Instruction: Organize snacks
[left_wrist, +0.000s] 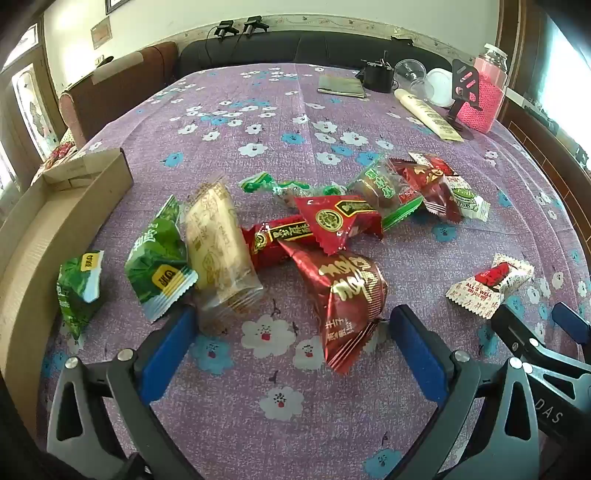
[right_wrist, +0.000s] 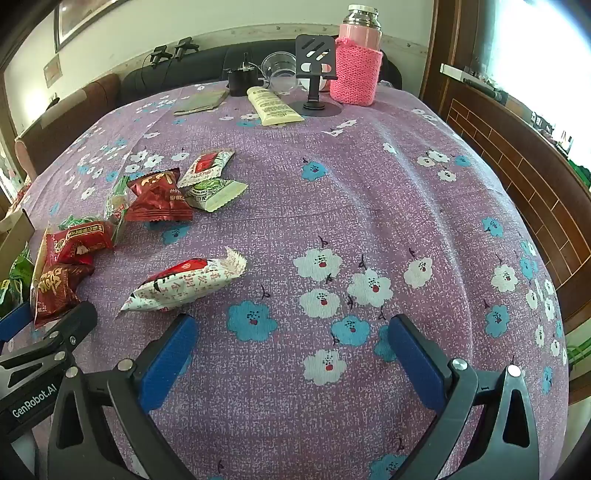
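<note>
Sorting has not yet begun: wrapped snacks lie scattered on the purple flowered desk (left_wrist: 295, 110), the brown cardboard box (left_wrist: 55, 221) at left. Left gripper (left_wrist: 295, 343) and right gripper (right_wrist: 291, 347) hover, fingers wide, empty. Next: close on the near dark-red foil packet (left_wrist: 343, 295).

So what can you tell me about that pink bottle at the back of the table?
The pink bottle stands upright at the far edge of the table, beside a black phone stand. Its top is shiny metal, its neck smooth pink, and its body wears a knitted pink sleeve that reaches down to the flowered cloth.
</note>
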